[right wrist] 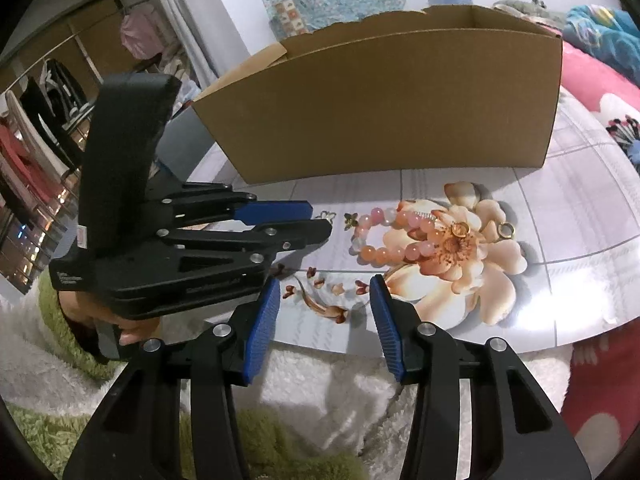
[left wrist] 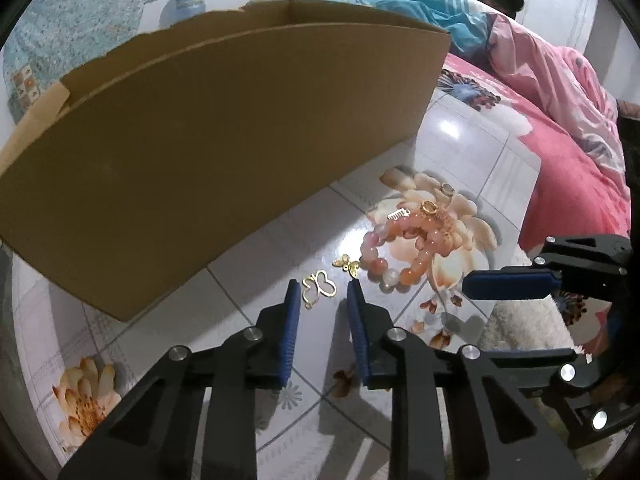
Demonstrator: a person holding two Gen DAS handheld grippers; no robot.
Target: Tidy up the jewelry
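Observation:
A pink and orange bead bracelet (left wrist: 394, 246) lies on the flowered table; it also shows in the right wrist view (right wrist: 394, 236). Small gold pieces lie around it: an open butterfly charm (left wrist: 319, 289), a smaller butterfly (left wrist: 346, 263), a tiny comb (left wrist: 398, 213), and two rings (left wrist: 429, 207) (left wrist: 447, 189). The rings (right wrist: 459, 230) (right wrist: 506, 230) show in the right wrist view too. My left gripper (left wrist: 320, 294) is open, its tips on either side of the open butterfly charm, just above the table. My right gripper (right wrist: 325, 292) is open and empty at the table's near edge.
An open cardboard box (left wrist: 192, 152) stands on the table behind the jewelry, also seen in the right wrist view (right wrist: 392, 108). A bed with pink bedding (left wrist: 560, 120) lies to the right. A white and green fluffy rug (right wrist: 320, 392) covers the floor below the table edge.

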